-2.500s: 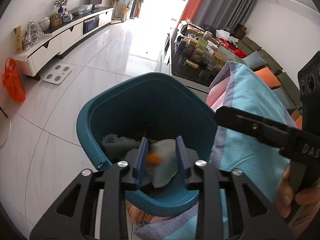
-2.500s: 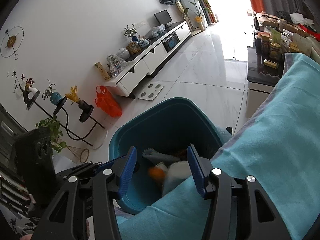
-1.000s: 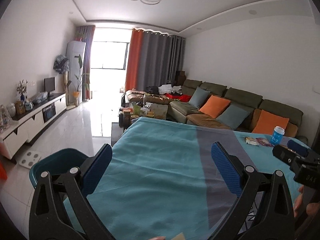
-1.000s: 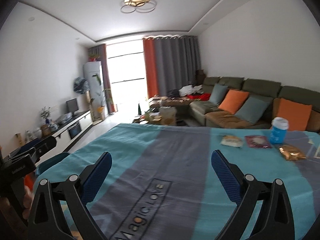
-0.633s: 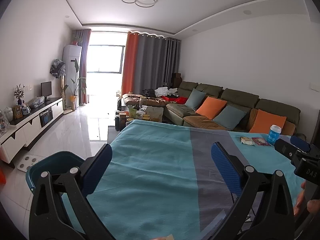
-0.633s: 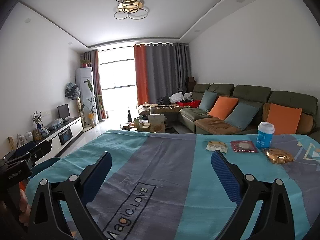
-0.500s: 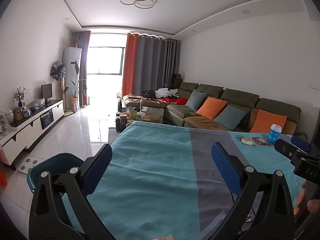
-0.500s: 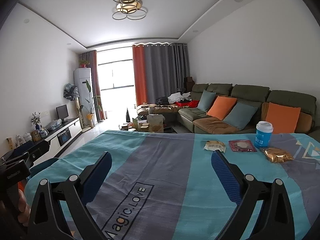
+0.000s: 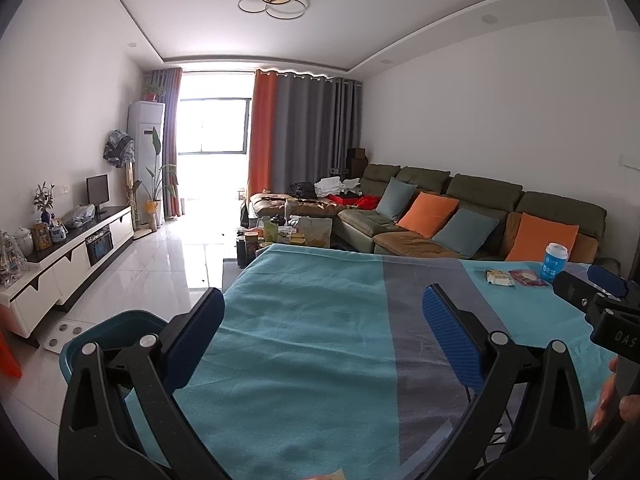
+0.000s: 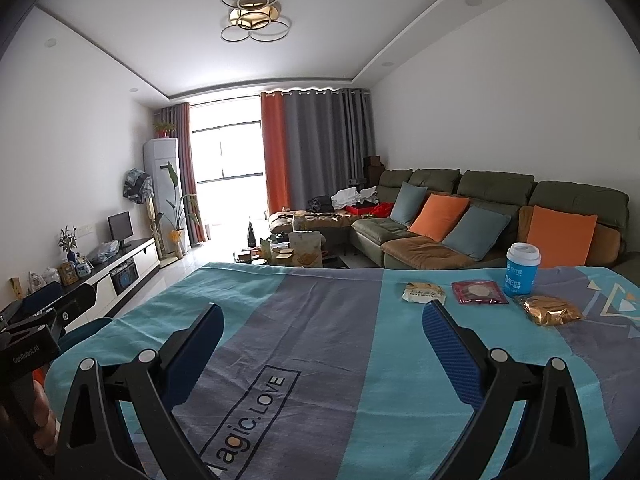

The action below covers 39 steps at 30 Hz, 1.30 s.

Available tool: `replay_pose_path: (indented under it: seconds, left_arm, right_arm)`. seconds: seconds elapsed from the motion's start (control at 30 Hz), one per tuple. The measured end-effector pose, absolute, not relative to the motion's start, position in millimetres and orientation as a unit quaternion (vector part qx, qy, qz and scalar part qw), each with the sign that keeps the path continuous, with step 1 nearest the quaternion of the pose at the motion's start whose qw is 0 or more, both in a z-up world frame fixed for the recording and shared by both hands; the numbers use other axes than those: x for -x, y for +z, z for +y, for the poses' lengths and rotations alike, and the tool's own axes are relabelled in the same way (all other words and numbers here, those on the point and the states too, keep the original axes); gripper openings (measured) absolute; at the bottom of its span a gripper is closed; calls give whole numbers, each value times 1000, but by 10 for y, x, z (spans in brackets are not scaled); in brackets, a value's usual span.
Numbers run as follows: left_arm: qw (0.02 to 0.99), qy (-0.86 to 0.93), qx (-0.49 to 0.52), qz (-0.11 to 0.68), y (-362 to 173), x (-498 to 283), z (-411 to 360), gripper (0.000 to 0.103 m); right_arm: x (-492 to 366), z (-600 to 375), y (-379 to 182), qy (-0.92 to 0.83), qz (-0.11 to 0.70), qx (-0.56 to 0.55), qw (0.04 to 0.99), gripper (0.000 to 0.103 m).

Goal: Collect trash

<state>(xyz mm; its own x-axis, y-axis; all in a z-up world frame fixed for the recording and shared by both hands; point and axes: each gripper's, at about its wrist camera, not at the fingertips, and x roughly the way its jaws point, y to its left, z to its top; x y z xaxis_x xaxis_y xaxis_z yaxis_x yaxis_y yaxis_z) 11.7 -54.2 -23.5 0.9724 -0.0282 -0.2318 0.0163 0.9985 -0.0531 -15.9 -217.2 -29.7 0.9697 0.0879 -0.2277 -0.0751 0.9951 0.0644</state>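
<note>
While 3 wrappers and a blue cup [image 10: 522, 274] lie together at the far right of the desk [image 10: 320, 344], the sensible move is to send the right claw [image 10: 322, 350] to the nearest pale wrapper [image 10: 423, 292], pinching low at its edge. Both claws, left claw [image 9: 322, 346] included, gape wide and empty. The bin [image 9: 116, 330] waits left of the desk.

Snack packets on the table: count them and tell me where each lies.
3, all beside the blue cup: a pale packet furthest left, a red packet in the middle, a gold packet nearest the right edge. None looks hidden.
</note>
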Motion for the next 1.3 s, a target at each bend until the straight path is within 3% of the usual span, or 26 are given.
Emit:
replay_pose_path:
  seconds: [1.3]
  left_arm:
    - [993, 2, 21, 114, -223, -124, -508, 97]
  right_arm:
    - [119, -2233, -293, 38, 119, -30, 992, 96]
